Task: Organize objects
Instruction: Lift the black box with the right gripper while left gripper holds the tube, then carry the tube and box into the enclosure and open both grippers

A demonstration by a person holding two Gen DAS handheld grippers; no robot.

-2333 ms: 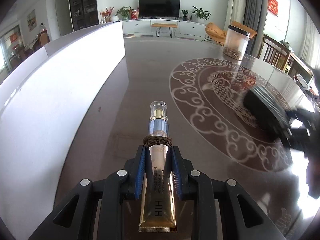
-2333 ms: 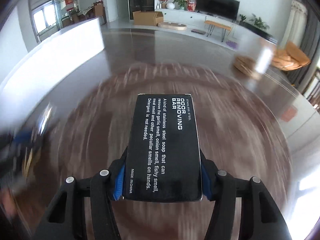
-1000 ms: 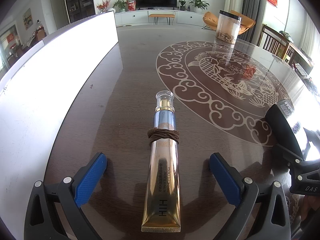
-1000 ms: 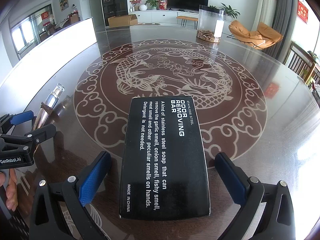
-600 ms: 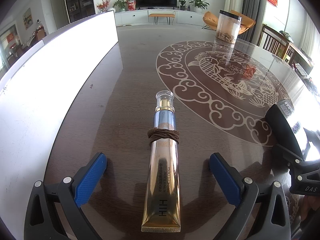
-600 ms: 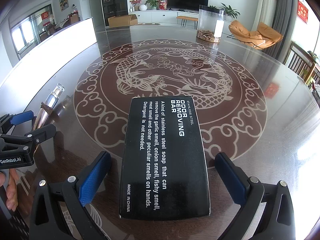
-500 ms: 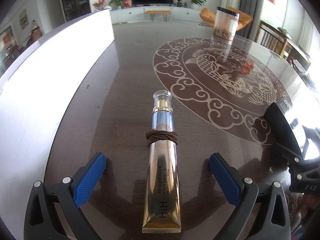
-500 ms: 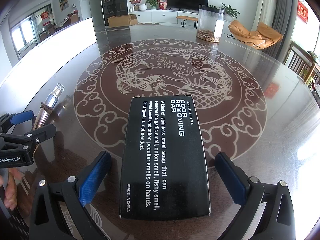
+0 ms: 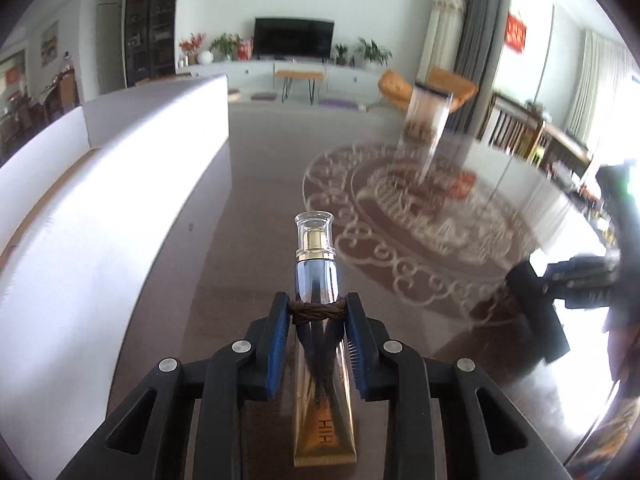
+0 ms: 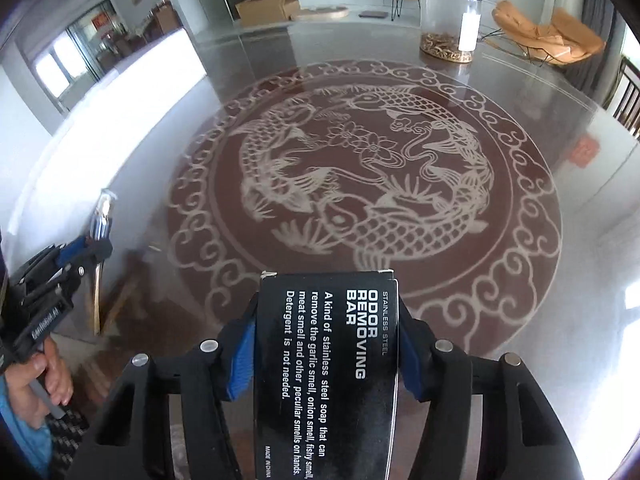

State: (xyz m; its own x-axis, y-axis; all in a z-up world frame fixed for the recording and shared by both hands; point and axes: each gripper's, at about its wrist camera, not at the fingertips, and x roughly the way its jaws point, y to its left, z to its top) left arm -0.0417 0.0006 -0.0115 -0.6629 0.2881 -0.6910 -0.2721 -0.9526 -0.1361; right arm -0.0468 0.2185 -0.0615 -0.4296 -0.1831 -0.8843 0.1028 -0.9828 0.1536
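Note:
A gold cream tube (image 9: 316, 276) with a clear cap and a brown hair band round it sits between my left gripper's (image 9: 317, 314) blue pads. The jaws are closing and press on the band. A black box (image 10: 326, 360) printed "Odor Removing Bar" fills my right gripper (image 10: 327, 312). Its jaws are closing too, pads against both sides of the box. In the left wrist view the same box (image 9: 538, 320) shows blurred at the far right. In the right wrist view the left gripper (image 10: 82, 252) and tube (image 10: 101, 216) are at the far left, with a hand (image 10: 44, 376) on the handle.
The round glossy table (image 10: 580, 240) has a large carp medallion in its middle. A clear jar (image 10: 448, 20) with brown contents stands at the far side. A white panel (image 9: 100, 220) runs along the table's left edge. Chairs stand beyond on the right.
Both grippers stood wide open around their objects. Now each has closed on its object and risen, and the left view has tilted up toward the room.

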